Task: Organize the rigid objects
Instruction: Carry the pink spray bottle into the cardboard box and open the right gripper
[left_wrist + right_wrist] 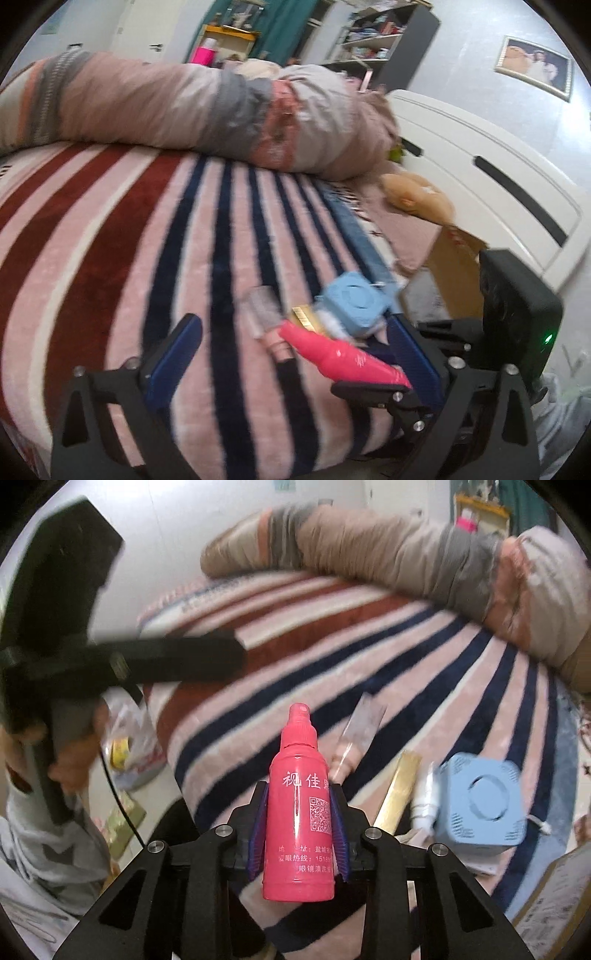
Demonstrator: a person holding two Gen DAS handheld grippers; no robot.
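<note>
My right gripper (300,805) is shut on a pink spray bottle (300,812) and holds it above the striped blanket (332,635); the bottle also shows in the left wrist view (343,356). My left gripper (291,354) is open and empty above the blanket (147,240). A light blue box (354,301) (480,805), a gold stick (306,315) (400,790), a small white bottle (426,797) and a clear-capped tube (264,314) (354,738) lie together on the blanket.
A rolled quilt (184,110) lies across the far side of the bed. A cardboard box (458,273) and a tan plush toy (417,199) sit at the right by the white headboard (498,177). A plastic bag (129,738) lies on the floor.
</note>
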